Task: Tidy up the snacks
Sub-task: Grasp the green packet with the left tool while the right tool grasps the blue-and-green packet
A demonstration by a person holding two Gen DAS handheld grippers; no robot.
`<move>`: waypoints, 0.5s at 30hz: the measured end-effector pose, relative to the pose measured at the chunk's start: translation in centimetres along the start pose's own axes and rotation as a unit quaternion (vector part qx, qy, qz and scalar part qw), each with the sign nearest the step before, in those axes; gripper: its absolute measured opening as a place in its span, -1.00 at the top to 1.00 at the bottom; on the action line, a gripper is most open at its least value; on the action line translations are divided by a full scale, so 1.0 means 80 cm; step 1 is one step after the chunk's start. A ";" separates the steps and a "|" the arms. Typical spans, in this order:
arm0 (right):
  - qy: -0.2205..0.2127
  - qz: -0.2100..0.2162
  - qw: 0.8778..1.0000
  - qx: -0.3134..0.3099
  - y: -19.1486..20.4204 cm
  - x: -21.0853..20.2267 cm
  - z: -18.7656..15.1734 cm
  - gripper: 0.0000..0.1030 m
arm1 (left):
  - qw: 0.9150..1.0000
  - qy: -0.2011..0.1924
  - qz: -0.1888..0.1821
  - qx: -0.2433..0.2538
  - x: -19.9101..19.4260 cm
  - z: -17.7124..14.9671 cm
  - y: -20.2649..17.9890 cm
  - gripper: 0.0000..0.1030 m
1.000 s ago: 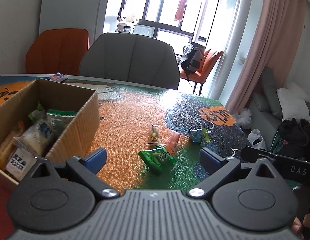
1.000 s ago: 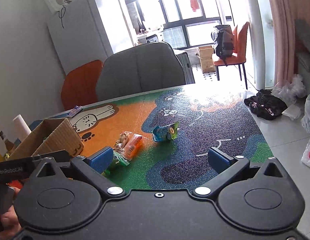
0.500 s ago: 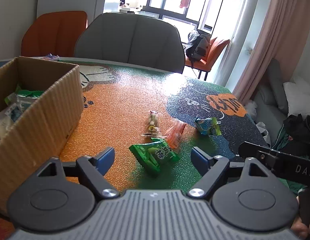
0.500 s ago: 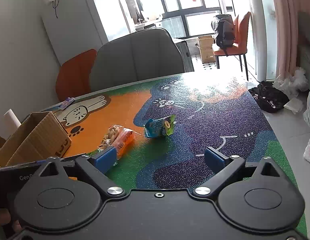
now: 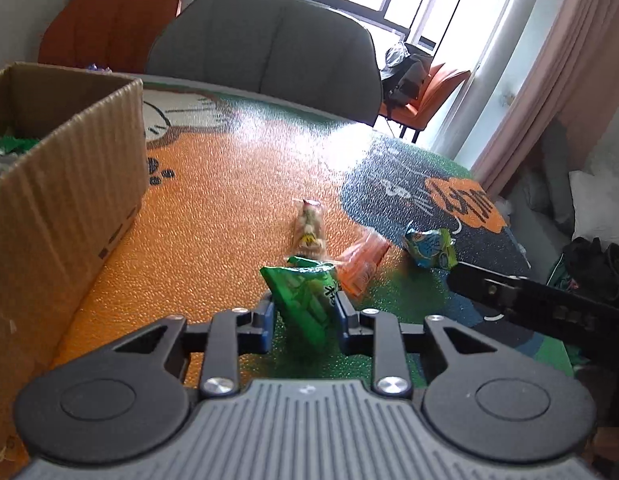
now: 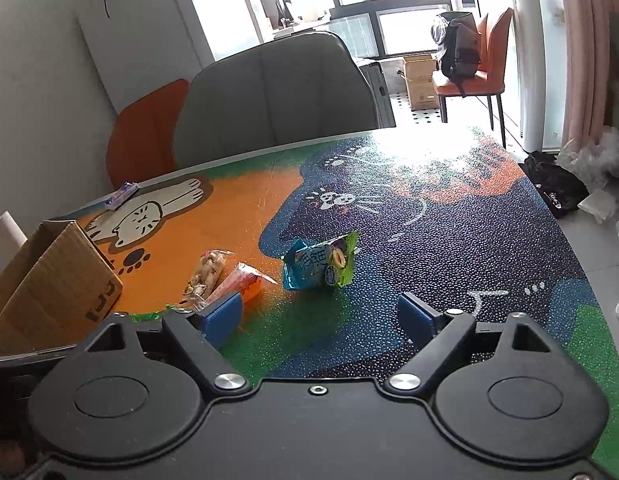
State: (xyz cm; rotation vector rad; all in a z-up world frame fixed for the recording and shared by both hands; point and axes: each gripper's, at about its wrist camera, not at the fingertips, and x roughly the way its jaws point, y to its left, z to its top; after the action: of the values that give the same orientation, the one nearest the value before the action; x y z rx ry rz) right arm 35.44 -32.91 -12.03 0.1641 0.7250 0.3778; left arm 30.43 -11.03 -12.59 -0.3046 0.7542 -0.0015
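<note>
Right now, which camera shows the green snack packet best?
The left wrist view: the green snack packet sits centred and close, pinched between the left gripper pads. The right wrist view shows only a green sliver of it behind that gripper's own finger.

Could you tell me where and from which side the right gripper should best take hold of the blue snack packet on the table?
The blue snack packet stands propped up, its crimped top edge pointing up and right. I would probably bring the right gripper, now open, straight forward and down from the near side and close the fingers across the puffed middle, where it is narrow enough to fit between them.
</note>
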 end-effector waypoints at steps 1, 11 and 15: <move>0.001 -0.002 1.000 -0.001 0.000 0.004 0.001 -0.60 | 1.000 -0.004 0.002 0.002 -0.004 0.001 0.001 0.46; 0.006 -0.012 1.000 -0.010 0.008 0.037 0.017 -0.58 | 0.999 -0.031 0.019 0.005 -0.014 0.020 0.013 0.46; 0.010 -0.025 0.999 -0.020 0.013 0.052 0.024 -0.50 | 0.999 -0.030 0.021 0.004 -0.008 0.026 0.017 0.46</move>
State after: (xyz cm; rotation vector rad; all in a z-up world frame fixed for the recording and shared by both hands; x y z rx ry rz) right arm 39.30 -30.31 -12.89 0.1053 0.7387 0.3467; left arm 31.22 -9.07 -11.15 -0.2802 0.7009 0.0449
